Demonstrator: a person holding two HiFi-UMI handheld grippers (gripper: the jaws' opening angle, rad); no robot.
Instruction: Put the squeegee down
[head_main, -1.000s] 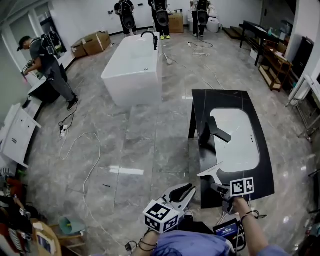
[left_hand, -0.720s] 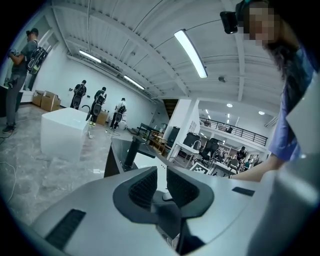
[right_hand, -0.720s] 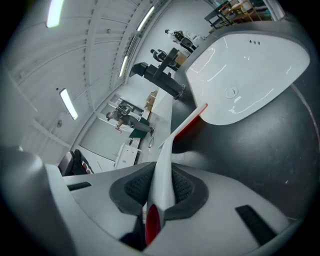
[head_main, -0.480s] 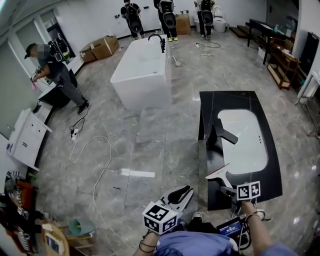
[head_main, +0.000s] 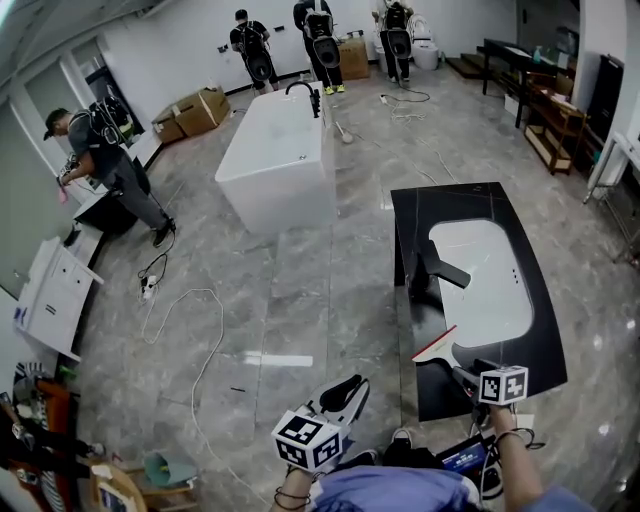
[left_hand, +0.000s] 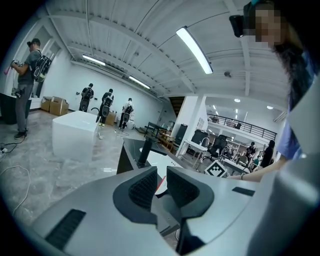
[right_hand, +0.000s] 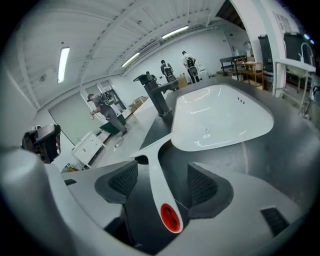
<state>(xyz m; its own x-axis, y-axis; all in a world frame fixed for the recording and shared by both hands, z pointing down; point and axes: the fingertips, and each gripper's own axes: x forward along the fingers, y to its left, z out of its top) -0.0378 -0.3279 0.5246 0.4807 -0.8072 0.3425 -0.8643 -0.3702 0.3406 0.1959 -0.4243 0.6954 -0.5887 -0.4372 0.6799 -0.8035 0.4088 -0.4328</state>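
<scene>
**A:** Head view first. Where's the squeegee?

**B:** The squeegee (head_main: 438, 347) lies on the near end of the black counter (head_main: 420, 210), just beside the near rim of the white basin (head_main: 490, 275). Its red-edged blade points toward the counter's left side. The faucet (head_main: 432, 265) stands farther along, at the basin's left.

**A:** And the grippers?

**B:** The right gripper (head_main: 463, 375) is at the squeegee's handle end, over the counter's near edge. The left gripper (head_main: 347, 388) hangs off to the left above the floor (head_main: 300, 300), well apart from the counter. A white tub (head_main: 275, 150) stands farther across the room, with people (head_main: 320, 35) beyond it.

**A:** What does the left gripper view give?

**B:** Its jaws stand only a narrow gap apart, with nothing between the pads, so it is empty. Through the gap a sliver of the squeegee shows, far off on the counter.

**A:** Right gripper view?

**B:** The jaws have just been opening and now stand wide. The white handle lies between them flat on the counter, its red-capped end nearest the camera. Neither pad clamps it, so the squeegee is released. The blade lies crosswise at the basin's near rim, and the faucet rises behind it.
</scene>
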